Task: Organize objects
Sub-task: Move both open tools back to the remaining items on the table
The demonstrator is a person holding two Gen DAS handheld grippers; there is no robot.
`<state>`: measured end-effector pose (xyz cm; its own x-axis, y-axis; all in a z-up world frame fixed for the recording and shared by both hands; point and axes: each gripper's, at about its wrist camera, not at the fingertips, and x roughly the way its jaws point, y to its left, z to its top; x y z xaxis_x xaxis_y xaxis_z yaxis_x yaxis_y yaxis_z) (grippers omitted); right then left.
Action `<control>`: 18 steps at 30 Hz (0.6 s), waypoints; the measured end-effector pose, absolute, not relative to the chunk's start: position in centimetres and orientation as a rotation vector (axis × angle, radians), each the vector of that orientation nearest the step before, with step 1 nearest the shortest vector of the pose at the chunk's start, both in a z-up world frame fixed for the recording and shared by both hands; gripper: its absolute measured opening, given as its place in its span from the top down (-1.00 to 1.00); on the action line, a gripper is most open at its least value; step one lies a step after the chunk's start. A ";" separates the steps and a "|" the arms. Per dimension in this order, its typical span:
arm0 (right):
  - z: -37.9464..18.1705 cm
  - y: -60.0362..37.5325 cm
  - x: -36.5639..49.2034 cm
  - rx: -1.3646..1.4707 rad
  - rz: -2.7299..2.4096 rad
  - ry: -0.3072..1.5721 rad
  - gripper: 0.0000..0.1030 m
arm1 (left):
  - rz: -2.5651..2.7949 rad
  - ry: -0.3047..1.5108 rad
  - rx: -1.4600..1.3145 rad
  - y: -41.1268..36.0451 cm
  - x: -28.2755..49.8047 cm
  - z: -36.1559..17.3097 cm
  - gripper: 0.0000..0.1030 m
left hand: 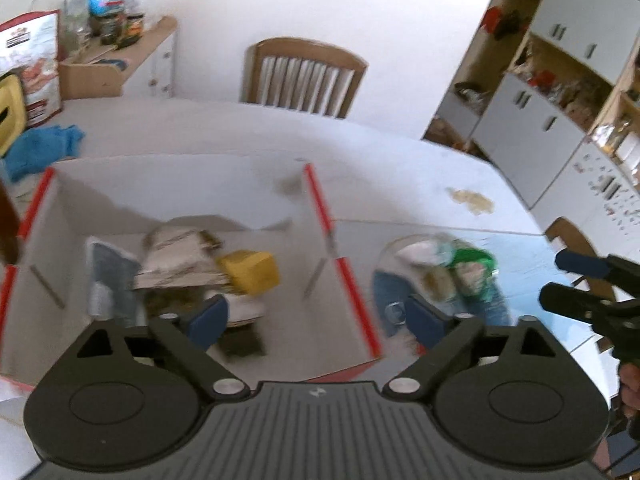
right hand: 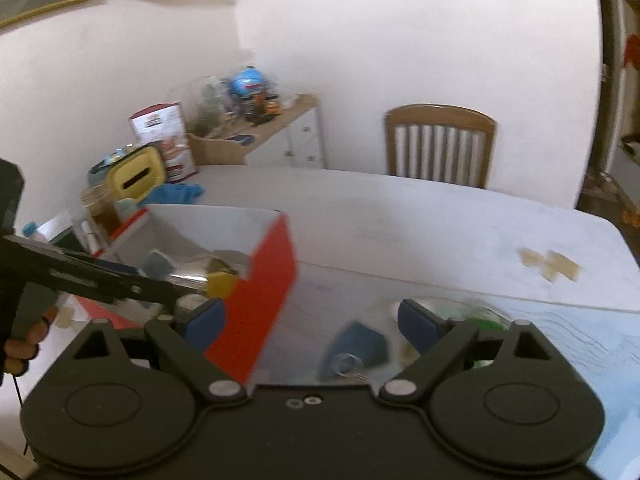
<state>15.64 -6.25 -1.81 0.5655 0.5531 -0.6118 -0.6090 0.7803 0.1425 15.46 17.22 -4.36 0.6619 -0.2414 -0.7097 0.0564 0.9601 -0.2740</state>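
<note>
White cardboard box with red edges (left hand: 168, 200), holding a yellow block (left hand: 250, 272), is overhung by both grippers (left hand: 316, 316) (right hand: 310, 324), spread wide and empty.

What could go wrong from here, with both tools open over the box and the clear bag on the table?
1. The clear bag still lies outside the box; its slippery plastic could slide out of a pinch.
2. The box flap stands up between the bag and the opening, so a carried bag might catch on it.
3. The left tool and right tool work close together and could collide.

table (left hand: 400, 168): white | on it: cardboard box (left hand: 168, 184), blue cloth (left hand: 40, 148)
</note>
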 end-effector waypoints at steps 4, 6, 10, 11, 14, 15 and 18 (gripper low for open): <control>-2.5 -9.3 16.1 -0.070 0.615 0.699 -0.79 | -0.228 0.773 -0.234 14.9 15.0 -4.1 -1.00; -2.8 -10.7 16.3 -0.058 0.593 0.706 -0.79 | -0.246 0.746 -0.222 13.5 14.9 -4.0 -1.00; -3.3 -13.2 16.7 -0.041 0.562 0.714 -0.79 | -0.277 0.736 -0.214 10.8 15.0 -4.4 -1.00; -3.5 -13.7 16.9 -0.039 0.557 0.715 -0.79 | -0.279 0.732 -0.204 10.0 15.0 -4.6 -1.00; -3.9 -15.0 17.4 -0.042 0.549 0.724 -0.79 | -0.331 0.727 -0.191 7.6 14.9 -5.2 -1.00; -4.1 -15.4 17.5 -0.044 0.546 0.727 -0.79 | -0.352 0.725 -0.191 6.8 14.9 -5.3 -1.00; -4.8 -16.6 18.3 -0.045 0.543 0.746 -0.79 | -0.381 0.730 -0.201 4.9 15.0 -6.0 -1.00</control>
<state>18.27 -16.65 -4.80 0.6036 0.4537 -0.6557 -0.4848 0.8617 0.1500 14.99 4.86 -5.99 0.6807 -0.4060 -0.6097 0.2676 0.9126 -0.3090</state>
